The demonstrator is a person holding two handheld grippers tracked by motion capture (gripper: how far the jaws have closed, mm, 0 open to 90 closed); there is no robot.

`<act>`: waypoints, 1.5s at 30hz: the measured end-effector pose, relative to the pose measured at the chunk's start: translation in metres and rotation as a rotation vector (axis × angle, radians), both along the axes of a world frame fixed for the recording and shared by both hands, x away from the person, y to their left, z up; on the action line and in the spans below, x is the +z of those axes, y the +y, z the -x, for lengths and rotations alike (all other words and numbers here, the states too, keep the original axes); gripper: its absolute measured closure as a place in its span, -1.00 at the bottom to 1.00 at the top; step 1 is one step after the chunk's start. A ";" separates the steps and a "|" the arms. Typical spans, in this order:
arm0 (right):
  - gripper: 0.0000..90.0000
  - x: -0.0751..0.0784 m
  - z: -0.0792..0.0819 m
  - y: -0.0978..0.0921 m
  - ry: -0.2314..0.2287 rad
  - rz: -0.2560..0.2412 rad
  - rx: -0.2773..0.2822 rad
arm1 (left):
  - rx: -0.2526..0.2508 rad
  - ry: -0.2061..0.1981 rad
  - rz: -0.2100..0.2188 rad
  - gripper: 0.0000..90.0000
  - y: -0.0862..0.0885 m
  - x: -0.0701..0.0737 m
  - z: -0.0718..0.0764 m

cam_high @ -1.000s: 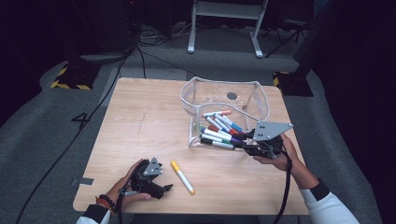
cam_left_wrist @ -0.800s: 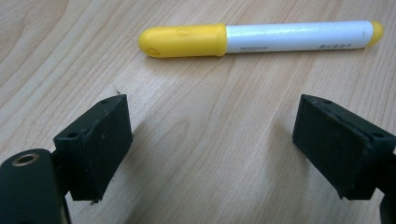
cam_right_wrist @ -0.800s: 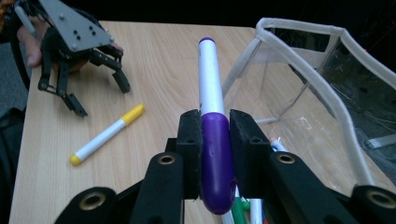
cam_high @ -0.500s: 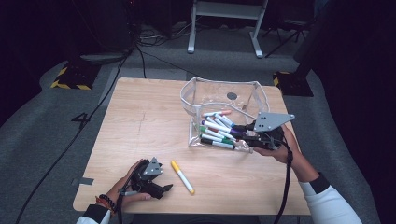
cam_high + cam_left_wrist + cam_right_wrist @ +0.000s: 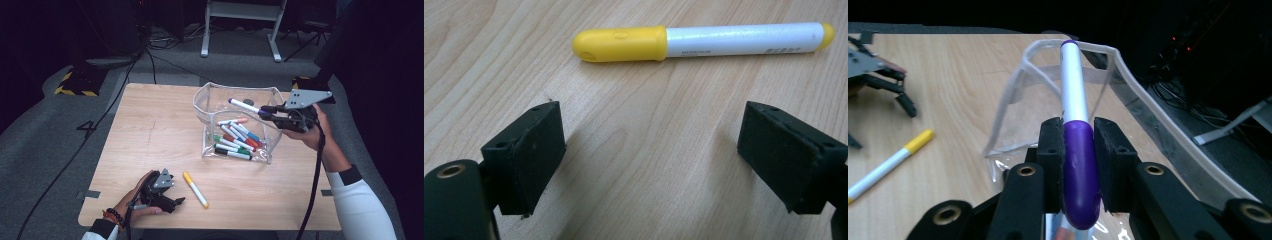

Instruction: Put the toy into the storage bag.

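Note:
My right gripper [image 5: 270,112] [image 5: 1078,142] is shut on the cap end of a purple marker [image 5: 246,106] [image 5: 1075,135] and holds it in the air over the clear plastic pouch [image 5: 210,95] [image 5: 1013,100]. Several coloured markers [image 5: 236,140] lie inside the pouch. A yellow marker [image 5: 195,189] [image 5: 704,41] [image 5: 888,162] lies on the wooden table near the front edge. My left gripper [image 5: 176,201] [image 5: 651,155] rests open on the table just short of that marker, with nothing between its jaws.
The pouch stands open at the right middle of the wooden table [image 5: 150,130]. Past the table's far edge are a metal stand [image 5: 240,20], floor cables [image 5: 150,55] and a yellow-black striped block [image 5: 75,82].
My right gripper has lifted out of the pouch with the purple marker, rising and moving toward the far right. The left gripper and the yellow marker have stayed put.

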State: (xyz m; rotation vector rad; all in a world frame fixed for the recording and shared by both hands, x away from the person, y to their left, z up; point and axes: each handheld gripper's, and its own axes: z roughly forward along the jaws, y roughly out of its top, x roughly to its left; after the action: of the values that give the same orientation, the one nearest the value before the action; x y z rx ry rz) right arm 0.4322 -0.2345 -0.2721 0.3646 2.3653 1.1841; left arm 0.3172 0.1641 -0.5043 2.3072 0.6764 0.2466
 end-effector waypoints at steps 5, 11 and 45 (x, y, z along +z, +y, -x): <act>0.67 -0.005 -0.028 -0.003 0.057 0.017 -0.027 | 0.001 0.001 0.001 -0.73 0.000 0.000 0.000; 0.67 -0.020 -0.056 0.000 0.129 0.054 -0.049 | 0.001 0.001 0.001 -0.73 0.000 0.000 0.000; 0.45 -0.062 -0.082 0.016 0.421 0.351 -0.021 | 0.000 0.002 0.002 -0.73 0.000 0.000 0.000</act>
State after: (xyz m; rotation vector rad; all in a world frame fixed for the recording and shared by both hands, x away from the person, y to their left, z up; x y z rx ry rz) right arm 0.5144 -0.2186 -0.3344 0.5581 2.8560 0.7078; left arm 0.3176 0.1639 -0.5045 2.3054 0.6770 0.2437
